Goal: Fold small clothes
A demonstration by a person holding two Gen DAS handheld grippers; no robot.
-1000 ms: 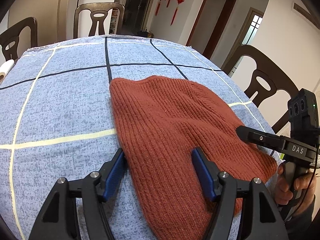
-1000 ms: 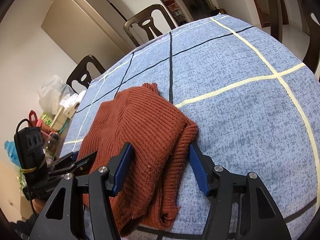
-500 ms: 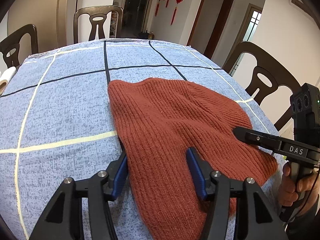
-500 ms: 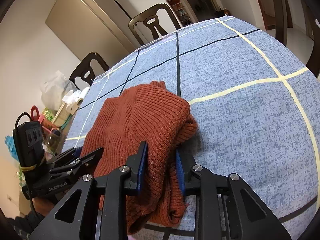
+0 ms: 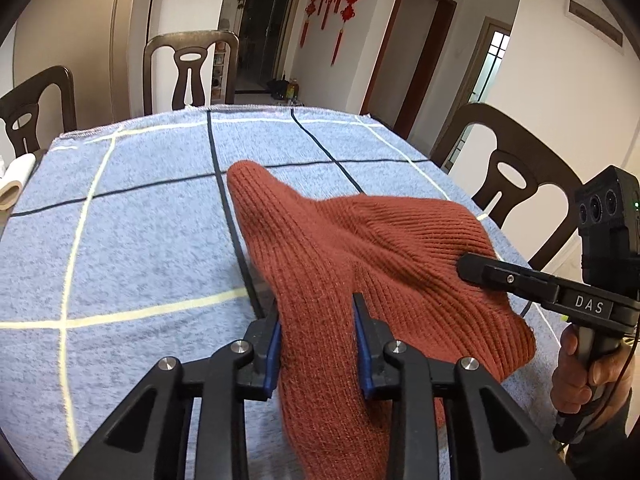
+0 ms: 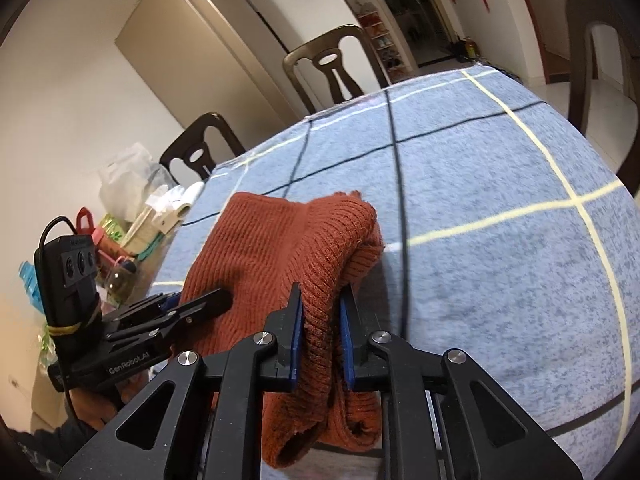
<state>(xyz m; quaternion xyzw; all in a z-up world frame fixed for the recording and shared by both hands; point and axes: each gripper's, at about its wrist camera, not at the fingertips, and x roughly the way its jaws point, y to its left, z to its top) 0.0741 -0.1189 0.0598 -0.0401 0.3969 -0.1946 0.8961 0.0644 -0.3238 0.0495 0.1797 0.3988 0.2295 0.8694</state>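
Both sets of jaws, wide apart a second ago, have just been closing: left gripper [image 5: 318, 332] and right gripper [image 6: 322, 332] now pinch the rust knit garment [image 5: 360, 240], its near edge lifted off the tablecloth [image 5: 140, 220].

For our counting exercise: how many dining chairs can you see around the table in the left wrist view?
3: one chair at the far end, one chair at the far left corner, one chair on the right side. Others may be out of frame.

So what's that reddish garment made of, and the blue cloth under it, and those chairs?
The rust-red garment looks like a soft ribbed knit, wool or acrylic: fine ridges and a fuzzy, matte surface. The blue tablecloth seems a woven, flecked fabric, matte, with a frayed far hem and printed or woven grid lines. The chairs look like dark wood with a slight sheen, though it could be a veneer.
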